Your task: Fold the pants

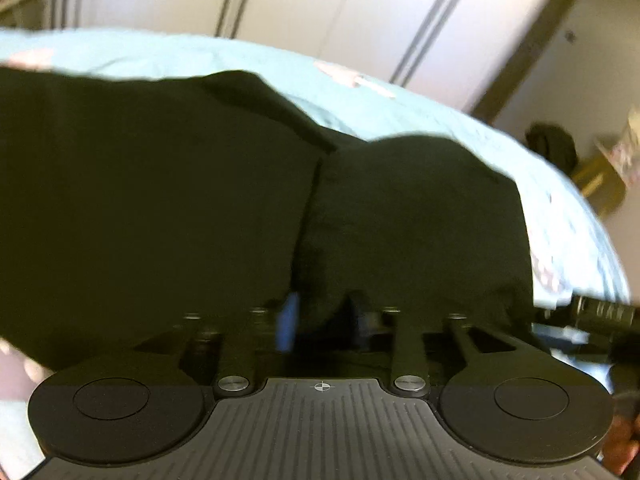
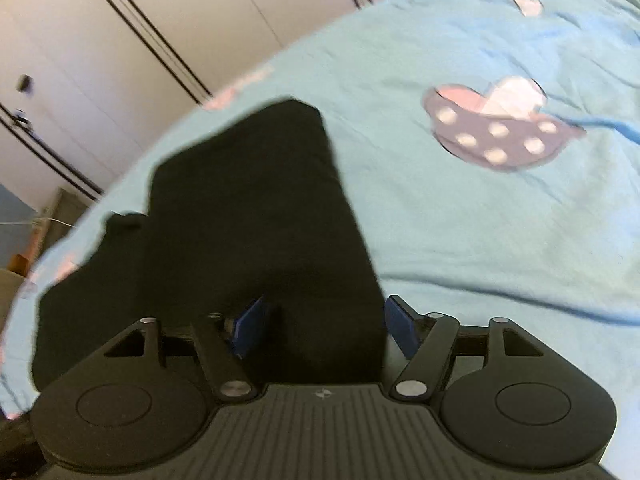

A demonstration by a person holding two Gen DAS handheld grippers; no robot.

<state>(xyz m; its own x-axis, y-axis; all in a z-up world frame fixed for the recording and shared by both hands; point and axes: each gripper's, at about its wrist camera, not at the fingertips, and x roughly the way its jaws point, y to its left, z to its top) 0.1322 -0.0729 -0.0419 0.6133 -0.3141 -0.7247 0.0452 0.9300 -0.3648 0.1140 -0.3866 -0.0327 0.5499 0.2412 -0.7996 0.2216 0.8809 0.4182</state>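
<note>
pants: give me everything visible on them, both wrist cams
The pants are black, soft matte cloth, no visible print or hardware. They lie on a light blue bedsheet, already folded into layers: the right view shows a narrow upper layer over a wider one that sticks out at the left. In the left view a seam or fold edge runs down the middle and the cloth bulges on the right. In each view the fabric lies between blue-padded fingers; the right pair stands apart, not pinching.
</note>
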